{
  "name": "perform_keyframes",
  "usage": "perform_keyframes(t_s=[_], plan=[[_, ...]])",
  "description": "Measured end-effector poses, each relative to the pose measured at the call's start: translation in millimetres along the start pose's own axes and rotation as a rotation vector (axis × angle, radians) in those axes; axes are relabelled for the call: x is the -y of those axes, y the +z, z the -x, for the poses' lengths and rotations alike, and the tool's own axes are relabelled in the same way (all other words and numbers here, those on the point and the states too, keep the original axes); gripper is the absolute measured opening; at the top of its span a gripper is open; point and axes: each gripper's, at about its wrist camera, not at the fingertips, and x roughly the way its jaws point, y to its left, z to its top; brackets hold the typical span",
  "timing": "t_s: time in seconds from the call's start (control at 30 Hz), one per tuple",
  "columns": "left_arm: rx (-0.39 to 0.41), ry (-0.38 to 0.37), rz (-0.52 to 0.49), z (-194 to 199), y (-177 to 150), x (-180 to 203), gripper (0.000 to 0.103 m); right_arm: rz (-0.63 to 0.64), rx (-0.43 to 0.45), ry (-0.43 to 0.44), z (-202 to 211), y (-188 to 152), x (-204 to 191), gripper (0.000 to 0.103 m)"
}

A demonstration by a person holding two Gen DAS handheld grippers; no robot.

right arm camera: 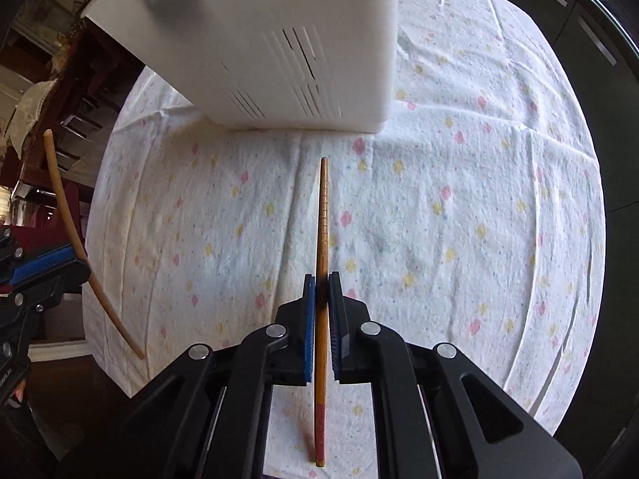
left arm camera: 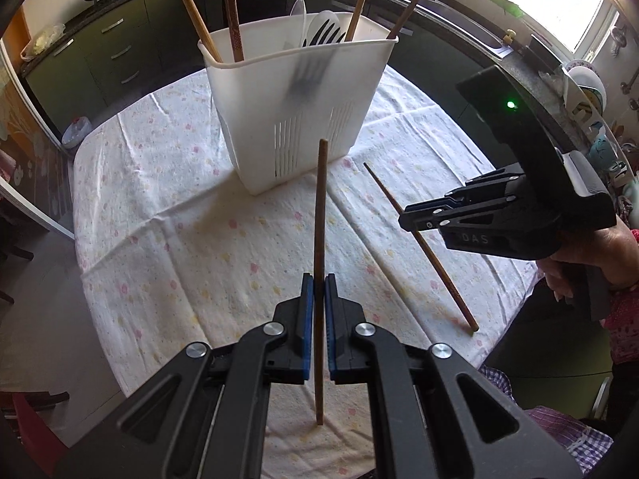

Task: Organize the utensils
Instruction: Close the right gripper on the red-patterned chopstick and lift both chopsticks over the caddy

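A white slotted utensil holder (left arm camera: 295, 111) stands on the flowered tablecloth (left arm camera: 167, 215), with several wooden chopsticks (left arm camera: 191, 8), a white spoon and a black fork in it. My left gripper (left arm camera: 319, 279) is shut on a plain brown chopstick (left arm camera: 321, 207) that is held above the cloth, pointing toward the holder. To its right, my right gripper (left arm camera: 403, 219) is shut on a second chopstick (left arm camera: 439, 275). The right wrist view shows that gripper (right arm camera: 322, 279) clamping the red-ended chopstick (right arm camera: 323, 215) low over the cloth, tip toward the holder (right arm camera: 279, 40). The left gripper (right arm camera: 76, 259) and its chopstick (right arm camera: 64, 199) appear at the left edge.
The round table (left arm camera: 100, 263) drops off on all sides. Green kitchen cabinets (left arm camera: 120, 48) and a counter with a pan run behind it. A dish rack (left arm camera: 587, 92) and a bright window sit at the right. A person's hand (left arm camera: 579, 255) holds the right gripper.
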Motion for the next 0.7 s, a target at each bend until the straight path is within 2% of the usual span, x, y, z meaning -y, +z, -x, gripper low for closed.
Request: perform_keyframes(t_s=[0.17, 0.33, 0.47, 0.7], plan=[[0.059, -0.004, 0.003, 28.1, 3.8, 3.2, 0.005, -0.001, 0.135, 0.08, 46.1, -28.8, 8.6, 0.007], [0.114, 0.006, -0.001, 53.6, 11.0, 9.7, 0.005, 0.018, 0.236, 0.12, 90.9, -51.0, 12.2, 0.007], [0.156, 0.017, -0.001, 71.3, 19.7, 13.9, 0.005, 0.03, 0.296, 0.136, 118.8, -60.8, 13.3, 0.007], [0.249, 0.029, 0.002, 113.9, 50.4, 22.0, 0.005, 0.043, 0.359, 0.151, 140.2, -63.6, 9.4, 0.007]])
